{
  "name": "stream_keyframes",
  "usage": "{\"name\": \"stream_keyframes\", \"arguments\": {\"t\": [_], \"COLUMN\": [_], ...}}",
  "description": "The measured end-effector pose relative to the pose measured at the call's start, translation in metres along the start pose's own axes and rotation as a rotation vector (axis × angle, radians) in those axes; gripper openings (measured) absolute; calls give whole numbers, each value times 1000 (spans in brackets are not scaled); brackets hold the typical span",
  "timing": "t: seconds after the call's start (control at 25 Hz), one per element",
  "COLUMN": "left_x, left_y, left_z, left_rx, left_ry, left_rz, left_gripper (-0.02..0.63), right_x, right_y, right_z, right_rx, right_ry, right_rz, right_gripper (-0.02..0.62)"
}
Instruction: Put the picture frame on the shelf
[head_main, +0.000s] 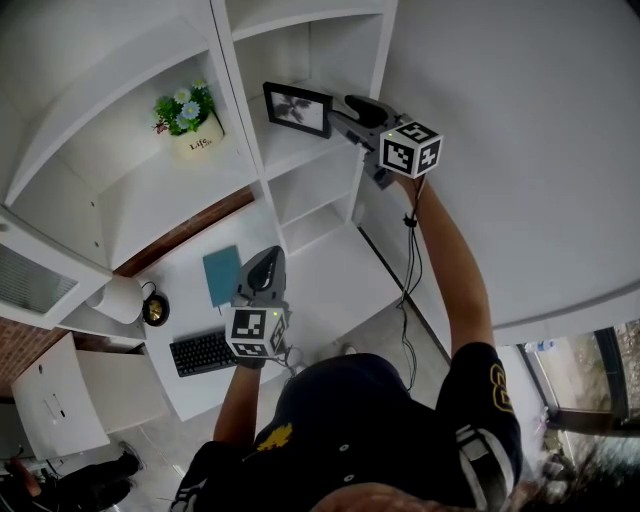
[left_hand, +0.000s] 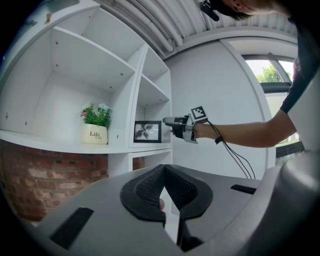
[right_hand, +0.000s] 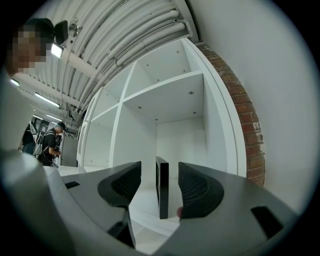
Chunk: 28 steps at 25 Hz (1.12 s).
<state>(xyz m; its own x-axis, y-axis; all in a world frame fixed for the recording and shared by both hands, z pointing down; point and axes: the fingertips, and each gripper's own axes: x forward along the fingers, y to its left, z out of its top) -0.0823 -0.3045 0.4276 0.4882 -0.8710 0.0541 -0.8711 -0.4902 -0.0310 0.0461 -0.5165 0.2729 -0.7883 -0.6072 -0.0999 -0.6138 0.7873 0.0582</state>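
**Picture frame** (head_main: 297, 108): black, dark leaf print. It stands upright on a board of the white shelf (head_main: 300, 152), in the narrow right-hand column, near the board's front edge.

**Right gripper** (head_main: 345, 112): raised to the frame. Fingers (right_hand: 199, 187) are apart, one on each side of the frame's edge, with a gap on both sides.

**Left gripper** (head_main: 262, 268): low, well apart from the shelf. Fingers (left_hand: 145, 192) are closed tip to tip, nothing between them.

**Plant pot** (head_main: 197, 140): cream, lettered "Life", with green sprigs and pale flowers. It sits in the wide bay left of the frame.

**Surface** (head_main: 330, 280): white, below the shelf. It carries a black keyboard (head_main: 203, 352) and a teal notebook (head_main: 221, 275).

**Room**: brick wall (left_hand: 50, 180) behind the shelf and a plain white wall (left_hand: 210, 90) to the right. The frame's bay has height to spare above the frame.
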Motion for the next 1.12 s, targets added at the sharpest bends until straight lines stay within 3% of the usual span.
{"name": "stream_keyframes", "arguments": {"t": [0.88, 1.12], "left_x": [-7, -2], "left_y": [28, 39], "left_z": [-3, 7], "left_rx": [-21, 14], "left_ry": [-9, -25], "left_rz": [54, 67], "left_gripper": [17, 17], "right_x": [-35, -52], "right_y": [42, 49], "right_z": [-9, -15], "right_rx": [-76, -102], "right_ry": [6, 30], "right_rz": [-7, -9], "right_gripper": [144, 131]}}
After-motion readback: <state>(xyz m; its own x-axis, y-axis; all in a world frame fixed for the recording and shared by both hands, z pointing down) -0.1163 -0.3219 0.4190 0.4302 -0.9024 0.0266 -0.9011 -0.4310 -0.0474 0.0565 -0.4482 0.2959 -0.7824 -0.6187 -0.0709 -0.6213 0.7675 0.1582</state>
